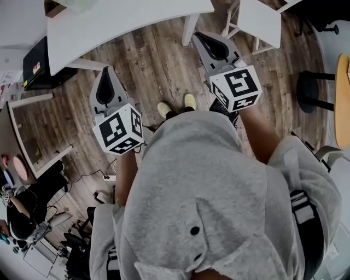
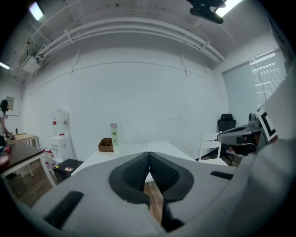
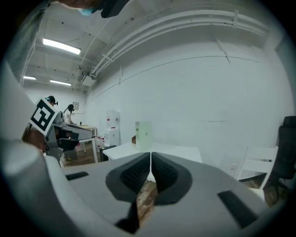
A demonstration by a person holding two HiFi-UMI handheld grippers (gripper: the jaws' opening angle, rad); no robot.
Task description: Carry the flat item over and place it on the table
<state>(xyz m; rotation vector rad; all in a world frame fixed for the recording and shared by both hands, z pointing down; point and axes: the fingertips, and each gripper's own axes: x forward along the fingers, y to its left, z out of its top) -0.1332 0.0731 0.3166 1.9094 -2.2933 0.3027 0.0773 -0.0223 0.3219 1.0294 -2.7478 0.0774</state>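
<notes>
So both sets of tongs are clenched with nothing in them; the left tongs (image 2: 149, 159) have their pads pressed right together in the left gripper view, and the right tongs (image 3: 150, 160) look the same in theirs, with only wood floor (image 1: 153, 71) showing below the tips; my read is they're closed simply because there's nothing to hold yet, and it keeps them tidy while the person walks; both are held out low in front of the body, roughly side by side and aimed at the white desk (image 1: 126, 16), which fits someone heading for it, with their shoes (image 1: 176, 105) just short of its edge; the flat item is where I get stuck, because I honestly can't spot it; it isn't in either grip, and no view shows anything I could call it for sure; on the desk there's a small wooden box (image 2: 106, 145) and an upright pale green card (image 2: 114, 135) just beside it, at the far end near the wall, and neither lies flat; so I'd say the task is at the very start, with the pickup not yet done; the next move probably means finding the thing first, then opening up one pair of tongs
</notes>
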